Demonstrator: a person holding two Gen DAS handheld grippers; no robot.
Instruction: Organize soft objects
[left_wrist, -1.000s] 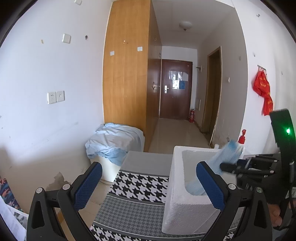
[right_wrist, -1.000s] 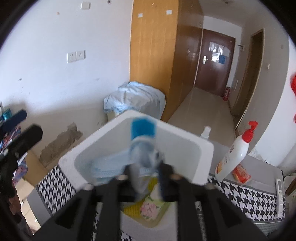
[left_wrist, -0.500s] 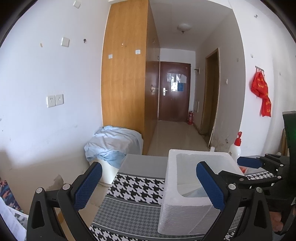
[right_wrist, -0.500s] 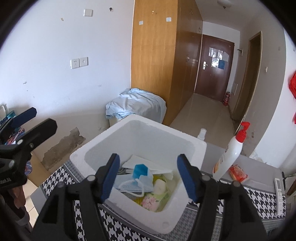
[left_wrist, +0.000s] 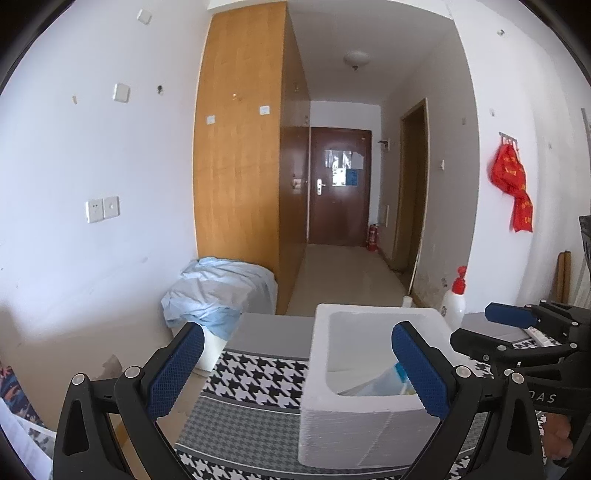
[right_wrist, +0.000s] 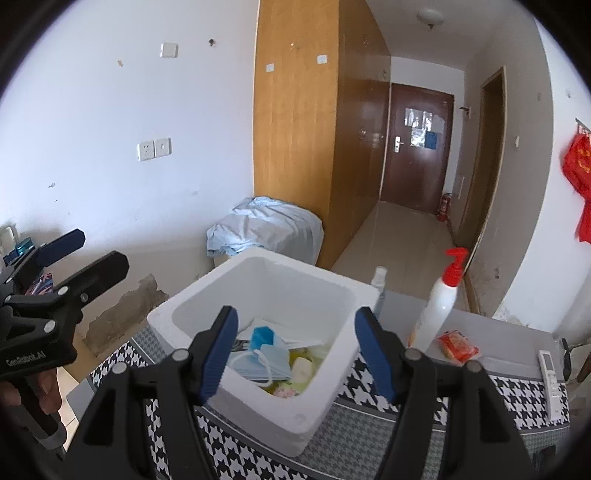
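Observation:
A white foam box (right_wrist: 266, 258) stands on the houndstooth tablecloth (right_wrist: 498, 402). Inside it lie a bundle of blue face masks (right_wrist: 264, 360) and other soft items, yellow-green and pink. My right gripper (right_wrist: 295, 321) hovers above the box's near rim; its jaws are opening and nothing is between them. In the left wrist view the box (left_wrist: 369, 310) sits low right of centre. My left gripper (left_wrist: 295, 347) is open and empty, held left of the box. The right gripper (left_wrist: 517, 325) shows at the right edge there.
A white pump bottle with a red top (right_wrist: 439, 306), a red snack packet (right_wrist: 458, 343) and a white remote (right_wrist: 550, 373) lie right of the box. A small clear bottle (right_wrist: 378, 277) stands behind it. A bin draped in blue cloth (right_wrist: 266, 229) sits by the wall.
The right gripper let go of the blue mask bundle, which now lies in the box. Its jaws spread wide and it drew back and up. The left gripper barely shifted.

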